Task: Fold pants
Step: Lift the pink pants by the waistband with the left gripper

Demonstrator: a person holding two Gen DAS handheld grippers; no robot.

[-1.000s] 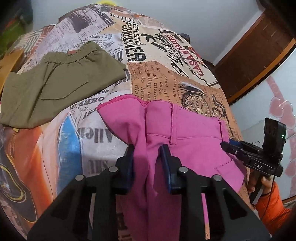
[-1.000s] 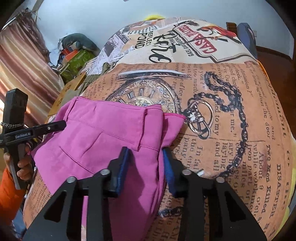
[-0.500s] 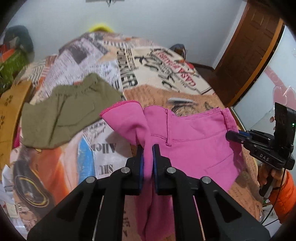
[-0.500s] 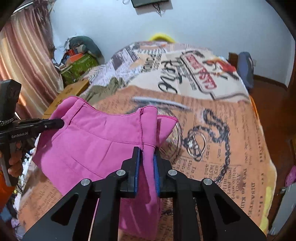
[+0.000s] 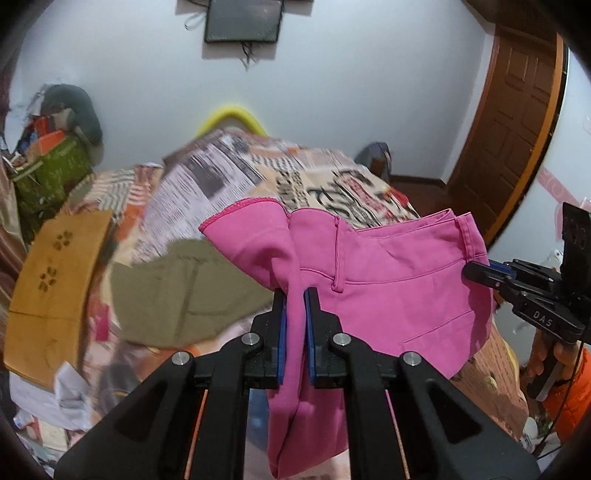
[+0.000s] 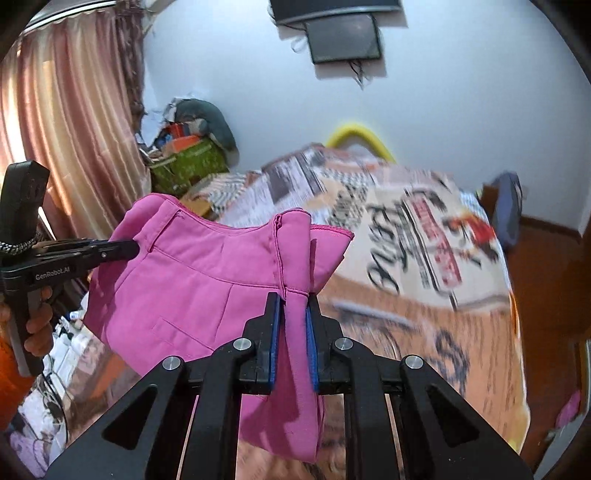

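- I'm looking across a bed [image 5: 229,184] covered in a newspaper-print spread, with a pale wall behind, a dark screen [image 5: 242,20] mounted high on it, and a wooden door [image 5: 517,122] off to one side.
- The pink pants [image 5: 388,280] are held up off the bed, waistband uppermost and stretched roughly level between my two grippers, so the long axis hangs downward toward me.
- My left gripper [image 5: 294,325] has its jaws narrowed onto a bunched waistband corner.
- My right gripper [image 6: 294,328] does the same at the opposite corner, jaws pinched tight on a fold of pink cloth.
- Olive shorts [image 5: 177,291] lie flat on the spread below the left corner; the print there is blurred, so I can't read it.
- A pink curtain [image 6: 62,122] hangs at the far side.
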